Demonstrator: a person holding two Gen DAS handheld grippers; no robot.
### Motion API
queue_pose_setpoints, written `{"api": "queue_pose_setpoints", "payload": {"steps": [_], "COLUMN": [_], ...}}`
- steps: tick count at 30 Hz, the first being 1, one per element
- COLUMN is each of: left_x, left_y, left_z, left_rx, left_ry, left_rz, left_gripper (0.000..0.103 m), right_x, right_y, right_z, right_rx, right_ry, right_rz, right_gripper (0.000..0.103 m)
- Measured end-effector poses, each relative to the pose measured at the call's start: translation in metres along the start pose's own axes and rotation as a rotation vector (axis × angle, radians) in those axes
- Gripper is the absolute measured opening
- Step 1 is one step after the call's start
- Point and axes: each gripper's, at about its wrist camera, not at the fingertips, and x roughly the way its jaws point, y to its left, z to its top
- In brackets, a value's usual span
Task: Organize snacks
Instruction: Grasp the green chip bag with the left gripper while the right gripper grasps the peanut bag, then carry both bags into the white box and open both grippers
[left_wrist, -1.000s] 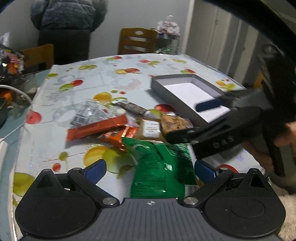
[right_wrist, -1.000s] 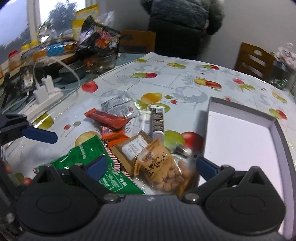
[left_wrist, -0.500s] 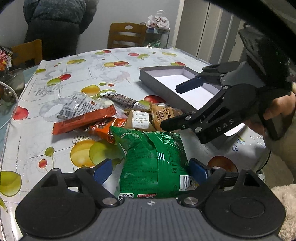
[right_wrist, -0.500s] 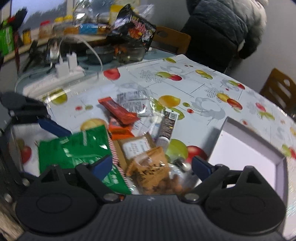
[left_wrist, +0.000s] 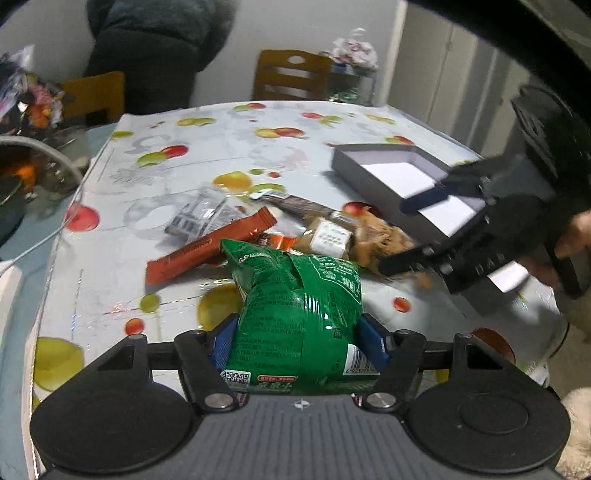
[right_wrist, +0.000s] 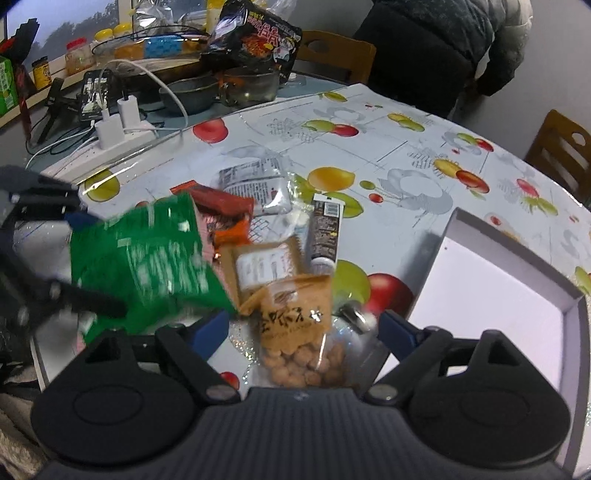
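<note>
From the left wrist, the left gripper (left_wrist: 297, 341) has closed since half a second ago and now pinches the green snack bag (left_wrist: 295, 314) near its bottom end, just above the bench (left_wrist: 221, 147). From the right wrist, the right gripper (right_wrist: 303, 328) is spread around the peanut packet (right_wrist: 299, 325), not yet clamped; the grey box (right_wrist: 517, 288) lies beside it, seemingly where both go

Green snack bag (left_wrist: 295, 314) (crinkled) pinched upright, peanut pouch (right_wrist: 299, 328), orange bars (left_wrist: 207, 251) heaped beside grey box (left_wrist: 402, 177)
</note>
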Motion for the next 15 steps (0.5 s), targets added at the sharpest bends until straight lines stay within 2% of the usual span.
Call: {"api": "queue_pose_setpoints", "payload": {"steps": [5,8,12,15], "left_x": [0.001,0.001,0.001,-0.001], "left_y": [0.000,0.000,-0.001,-0.003], "left_z": [-0.001,-0.001,-0.003,-0.003], "left_rx": [-0.011,-0.019,-0.019,-0.012], "left_ry": [-0.014,-0.019,-0.023,-0.033], "left_rz": [-0.005,-0.011,-0.010,0.003], "left_gripper": [0.068,0.067,0.065,0.063], "right_x": [0.012,0.018,0.021,0.017], "right_y": [0.008,0.013,0.017,0.013], "right_z": [-0.001,-0.003,-0.007,-0.009], "right_rx": [0.005,0.004,0.005,0.052], "right_ry": [0.027,0.042,0.033,0.004], "right_rz": [-0.002,-0.020,-0.062,-0.058], "right_gripper": [0.088,0.079,0.056,0.050]}}
